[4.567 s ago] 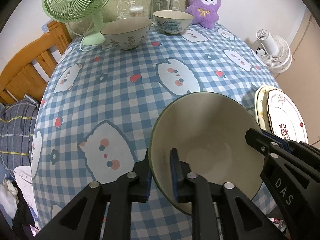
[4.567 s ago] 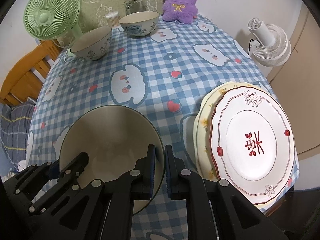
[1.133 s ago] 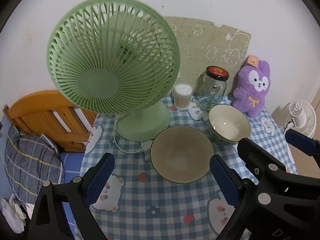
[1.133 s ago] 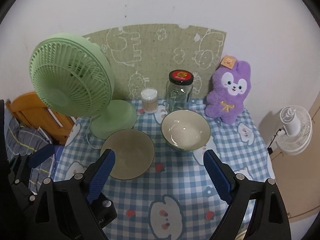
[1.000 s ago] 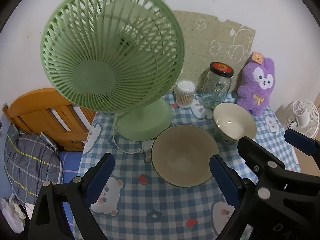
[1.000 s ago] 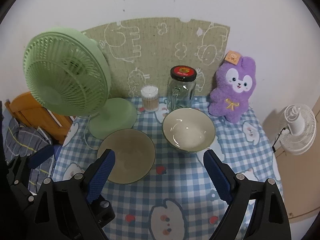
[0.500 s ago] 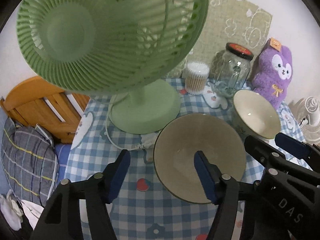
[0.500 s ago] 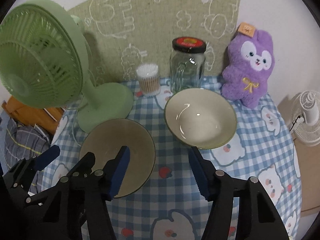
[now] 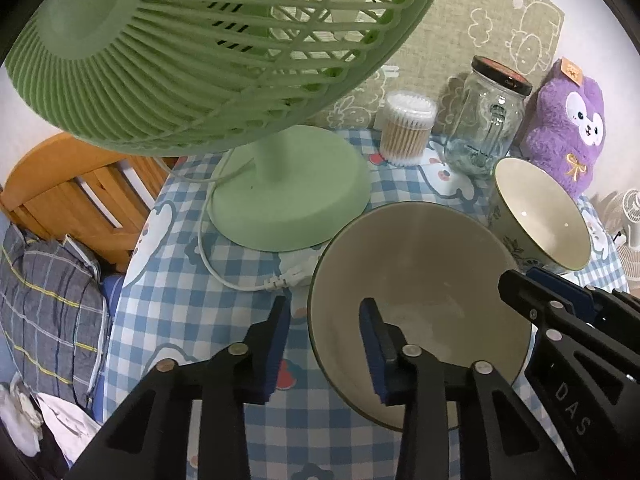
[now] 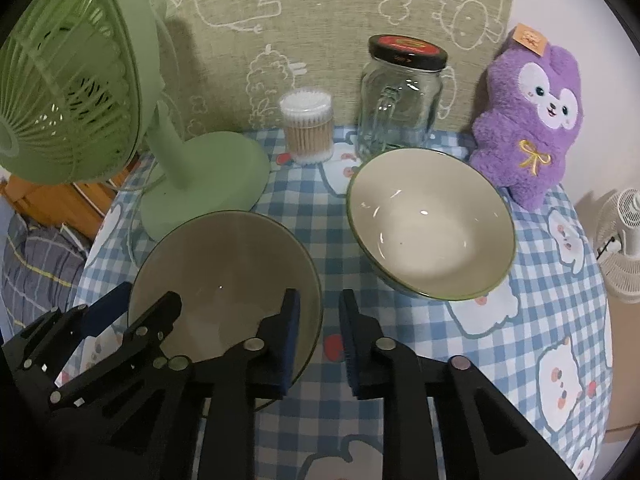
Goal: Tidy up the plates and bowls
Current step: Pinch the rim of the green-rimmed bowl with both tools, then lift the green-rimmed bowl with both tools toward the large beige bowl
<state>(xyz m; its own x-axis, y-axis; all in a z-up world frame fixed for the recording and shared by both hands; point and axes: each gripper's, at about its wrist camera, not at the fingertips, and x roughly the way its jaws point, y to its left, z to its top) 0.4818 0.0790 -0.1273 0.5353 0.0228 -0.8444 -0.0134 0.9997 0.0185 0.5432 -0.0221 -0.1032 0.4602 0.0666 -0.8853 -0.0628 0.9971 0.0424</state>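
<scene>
Both tongs closing astride the near bowl (image 9: 420, 292) rim: left tongs (image 9: 324, 344) on its left edge, right tongs (image 10: 320, 332) on its right edge, pads not yet pressing. Second bowl (image 10: 430, 236) stands beyond on the checked counter (image 10: 540, 304), near the green fan (image 10: 80, 92) and jar (image 10: 402, 96).

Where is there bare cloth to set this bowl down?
Free: the checked cloth in front of the pale bowl, towards the table's near right edge. Crowded: the back, where the fan base, cotton swabs, jar and purple toy line up.
</scene>
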